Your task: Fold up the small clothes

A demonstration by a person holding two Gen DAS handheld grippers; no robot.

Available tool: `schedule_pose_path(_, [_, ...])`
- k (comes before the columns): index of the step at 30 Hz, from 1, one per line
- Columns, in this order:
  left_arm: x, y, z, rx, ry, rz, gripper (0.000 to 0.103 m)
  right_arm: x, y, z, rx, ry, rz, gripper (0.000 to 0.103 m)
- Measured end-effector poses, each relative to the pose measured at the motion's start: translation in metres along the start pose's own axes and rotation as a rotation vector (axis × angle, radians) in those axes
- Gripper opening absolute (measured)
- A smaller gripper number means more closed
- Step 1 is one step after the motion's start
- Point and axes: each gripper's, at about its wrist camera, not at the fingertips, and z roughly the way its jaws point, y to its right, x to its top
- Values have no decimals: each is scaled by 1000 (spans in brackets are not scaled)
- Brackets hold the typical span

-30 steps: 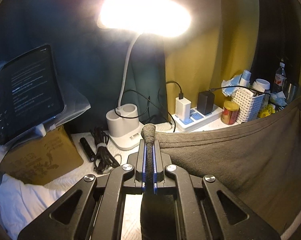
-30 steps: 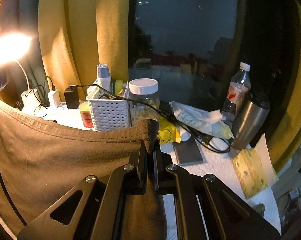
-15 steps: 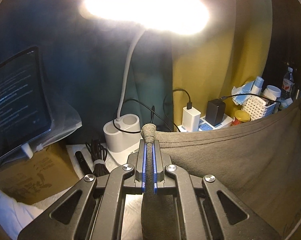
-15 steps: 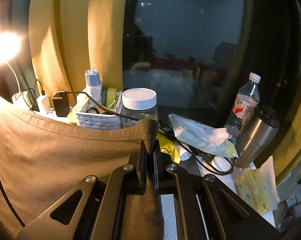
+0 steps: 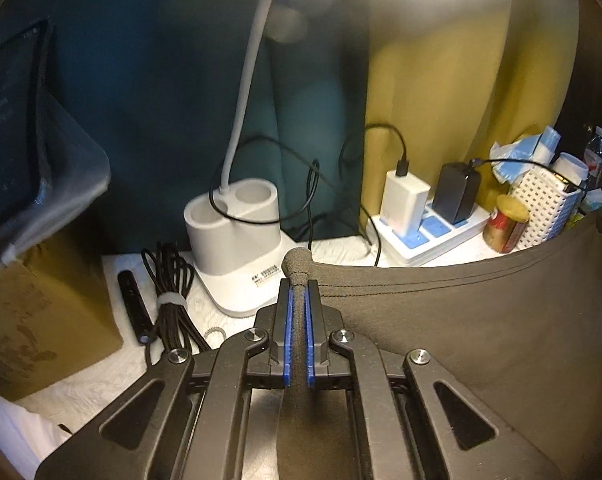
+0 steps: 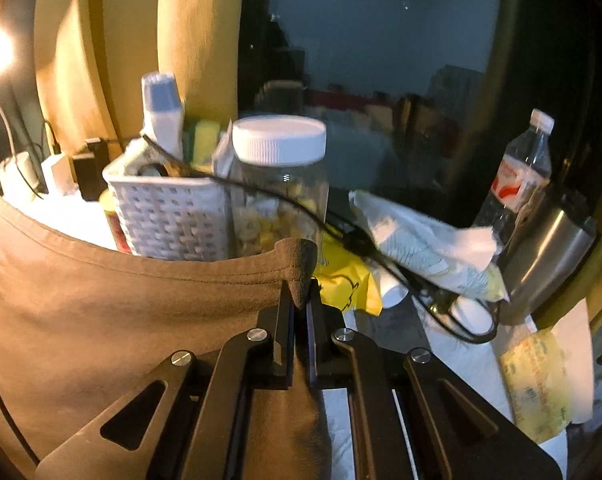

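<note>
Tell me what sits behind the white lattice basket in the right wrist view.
Behind the white lattice basket: a white squeeze bottle with a blue cap and yellow-green sponges, then the yellow curtain. The basket wall hides their lower parts.

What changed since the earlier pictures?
Both tools carried the brown cloth forward and down: the lamp base and white basket look nearer. The left tool and right tool still pinch its corners.

Left gripper [image 5: 299,292] clamped on bunched corner of brown garment [image 5: 481,320], hem stretched rightward. Beyond: white lamp base [image 5: 237,232], coiled black cable [image 5: 171,300], power strip [image 5: 429,232] with two chargers
</note>
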Motion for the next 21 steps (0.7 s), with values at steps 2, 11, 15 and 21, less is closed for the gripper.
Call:
schedule_pose_path(2, [-2, -1, 7, -1, -11, -5, 3, -4, 0, 7, -4, -16, 3, 6])
schedule_pose_path(11, [-17, -7, 31, -4, -87, -56, 5, -17, -2, 29, -33, -73, 7, 6])
schedule_pose_path(15, [-21, -8, 37, 18, -123, -59, 11, -20, -3, 34, -40, -95, 0, 6])
schedule_pose_path(21, [-29, -12, 23, 29, -115, -80, 58, -23, -2, 26, -37, -102, 1, 41])
